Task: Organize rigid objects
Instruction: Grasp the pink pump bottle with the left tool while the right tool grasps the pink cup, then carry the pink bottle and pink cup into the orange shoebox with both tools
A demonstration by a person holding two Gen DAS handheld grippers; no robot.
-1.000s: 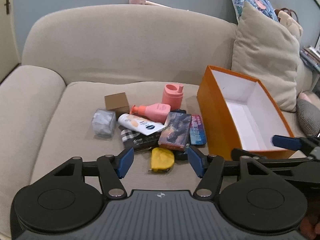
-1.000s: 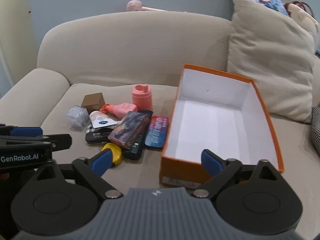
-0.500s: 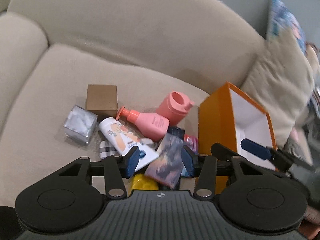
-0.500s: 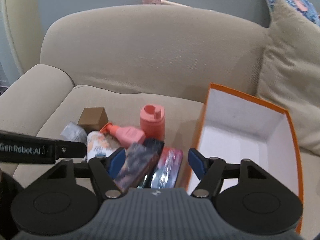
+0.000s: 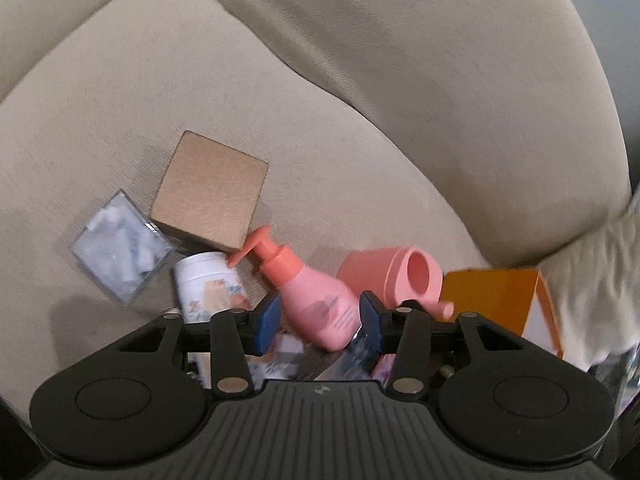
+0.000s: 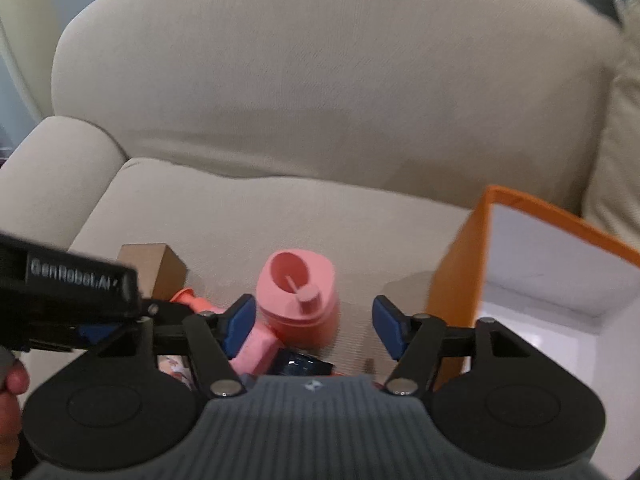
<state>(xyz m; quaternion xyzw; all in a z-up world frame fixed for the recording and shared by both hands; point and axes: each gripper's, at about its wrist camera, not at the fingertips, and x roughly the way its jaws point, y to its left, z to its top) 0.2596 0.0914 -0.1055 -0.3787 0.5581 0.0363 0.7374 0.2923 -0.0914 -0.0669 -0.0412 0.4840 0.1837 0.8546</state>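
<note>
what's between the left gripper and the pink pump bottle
Nothing visible. The left gripper is open with a finger on either side of the pink pump bottle, which lies on its side on the couch. The white tube lies close beside the bottle and the pink cup stands on its other side.

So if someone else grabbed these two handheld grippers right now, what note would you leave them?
Left gripper: open, fingers either side of the pink pump bottle, which lies on its side; not closed on it.
Right gripper: open, lined up on the upright pink cup; holding nothing.
The brown box, clear packet and white tube lie loose on the sofa.
The orange box stands to the right; the part in view holds nothing.
Done: nothing visibly packed.
Left: probably grasp the bottle and cup, box them, then the rest.
</note>
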